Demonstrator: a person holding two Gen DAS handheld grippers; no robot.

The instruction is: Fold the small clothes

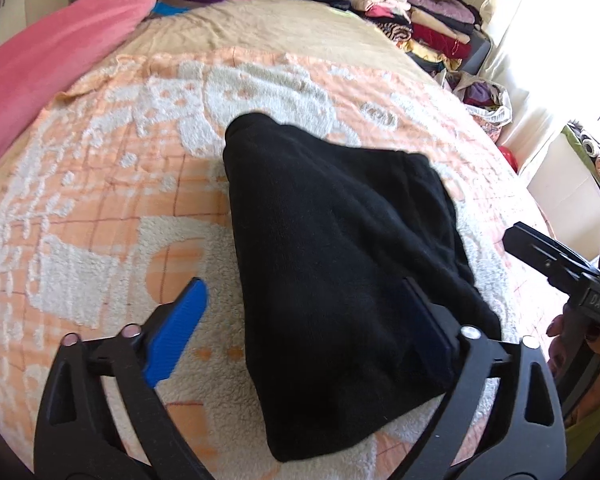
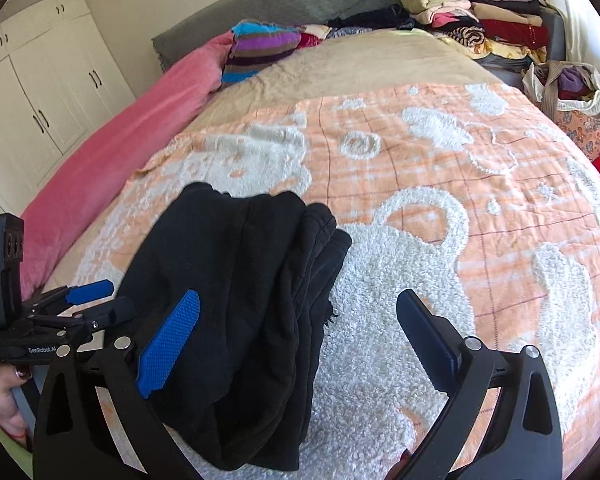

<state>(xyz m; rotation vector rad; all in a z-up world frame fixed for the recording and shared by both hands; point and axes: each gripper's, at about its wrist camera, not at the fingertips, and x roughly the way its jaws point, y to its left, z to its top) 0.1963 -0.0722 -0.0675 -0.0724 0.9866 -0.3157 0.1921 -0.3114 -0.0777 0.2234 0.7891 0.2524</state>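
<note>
A black fleece garment (image 1: 340, 248) lies folded in layers on the orange and white blanket (image 1: 112, 184); it also shows in the right wrist view (image 2: 244, 304). My left gripper (image 1: 304, 312) is open and empty, its jaws astride the garment's near end. It appears from the side in the right wrist view (image 2: 96, 300). My right gripper (image 2: 300, 320) is open and empty, over the garment's right edge, and shows at the right edge of the left wrist view (image 1: 548, 256).
A pink blanket (image 2: 112, 152) runs along the bed's left side. A striped cloth (image 2: 260, 48) and stacks of folded clothes (image 2: 480, 20) sit at the far end. A bag of clothes (image 2: 572, 96) stands at the right. White wardrobes (image 2: 40, 92) stand at the left.
</note>
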